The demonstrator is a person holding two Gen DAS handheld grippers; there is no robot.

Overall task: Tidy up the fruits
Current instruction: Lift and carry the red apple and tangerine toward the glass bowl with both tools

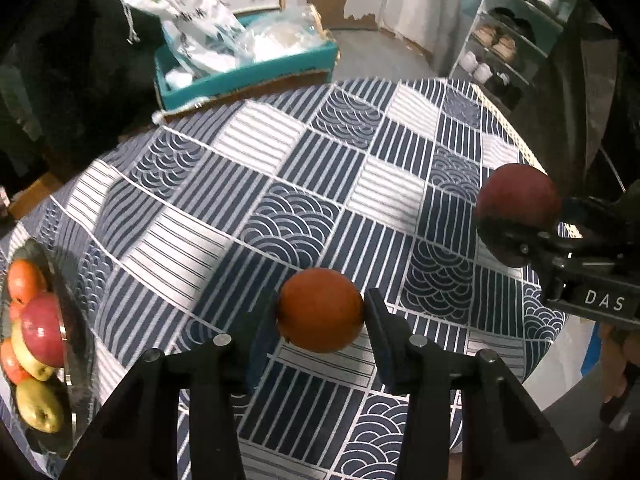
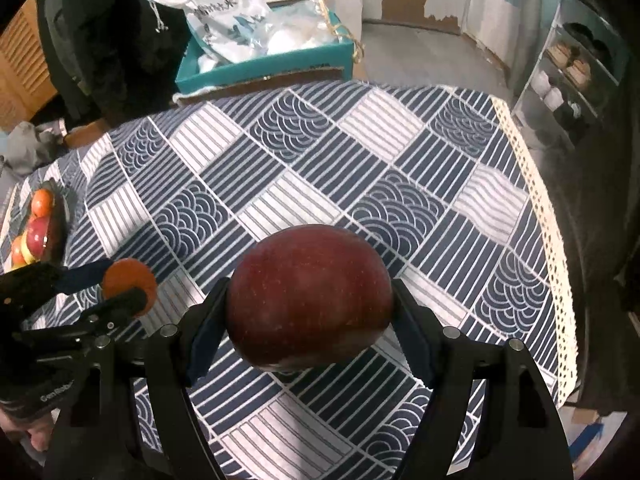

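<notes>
Two fruits held up over the desk, one in each gripper.

The orange sits between the jaws of the left gripper, which are closed tight on its sides, and it hangs above the blue and white cloth on the desk. To the right of the orange, the red apple is squeezed in the jaws of the right gripper, also off the cloth. Far to the left of the orange, at the desk's edge, is a dark bowl, maybe glass, with red, orange and yellow fruit in it. Behind the desk is a teal box with white bags.
</notes>
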